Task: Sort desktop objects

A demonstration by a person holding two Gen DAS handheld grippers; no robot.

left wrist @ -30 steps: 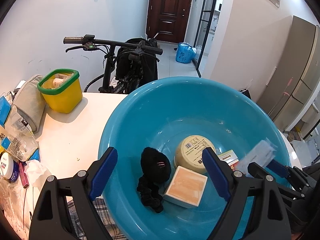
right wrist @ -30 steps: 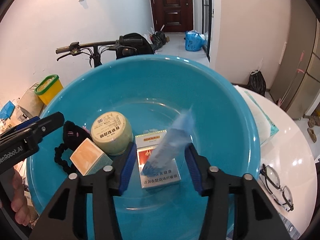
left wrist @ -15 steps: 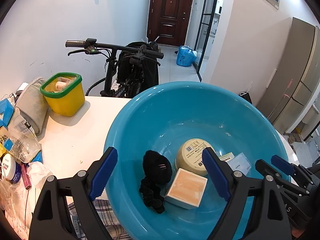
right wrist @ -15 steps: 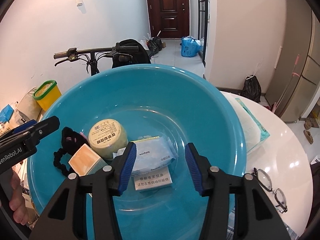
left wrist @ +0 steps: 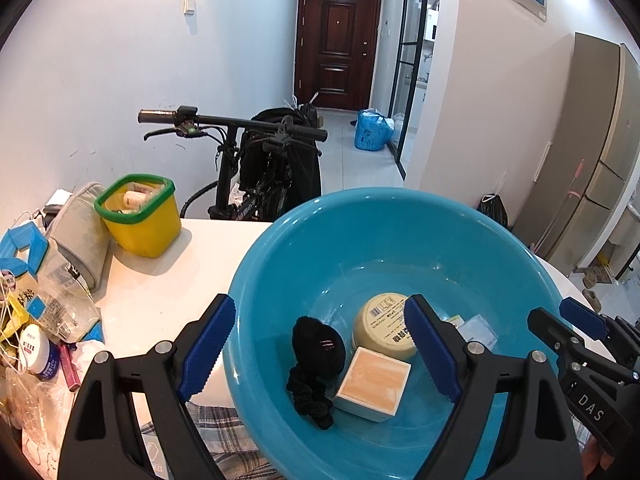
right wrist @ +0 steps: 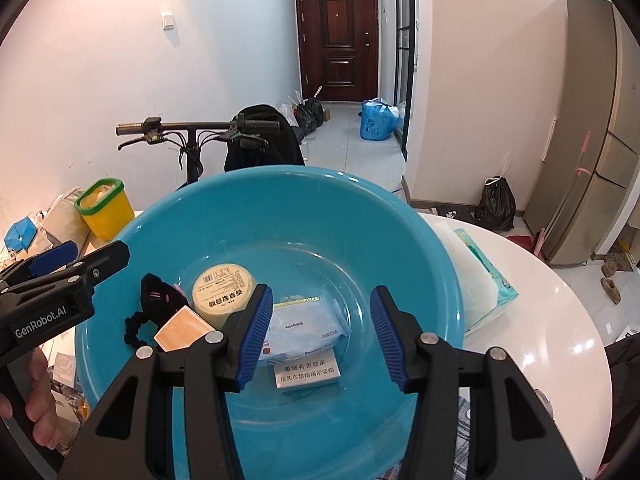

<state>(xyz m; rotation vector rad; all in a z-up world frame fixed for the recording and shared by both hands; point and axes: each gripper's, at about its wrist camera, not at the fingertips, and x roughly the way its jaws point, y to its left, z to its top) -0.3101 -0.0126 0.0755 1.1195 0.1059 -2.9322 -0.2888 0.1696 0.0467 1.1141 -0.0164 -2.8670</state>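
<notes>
Blue basin [right wrist: 248, 216]: holds a wipes pack [right wrist: 308, 330], lying flat on a cigarette box [right wrist: 308, 376], below and between the fingers of the right gripper [right wrist: 320, 336] (jaws apart, nothing held). Left gripper [left wrist: 320, 350]: jaws wide apart, empty, above a cream jar [left wrist: 380, 326] and black scrunchie [left wrist: 316, 356].

Glossy smooth plastic basin [right wrist: 280, 208], fuzzy black cloth scrunchie [left wrist: 316, 350], shiny white tabletop [right wrist: 560, 320], crinkly plastic-wrapped tissue pack [right wrist: 308, 330]
</notes>
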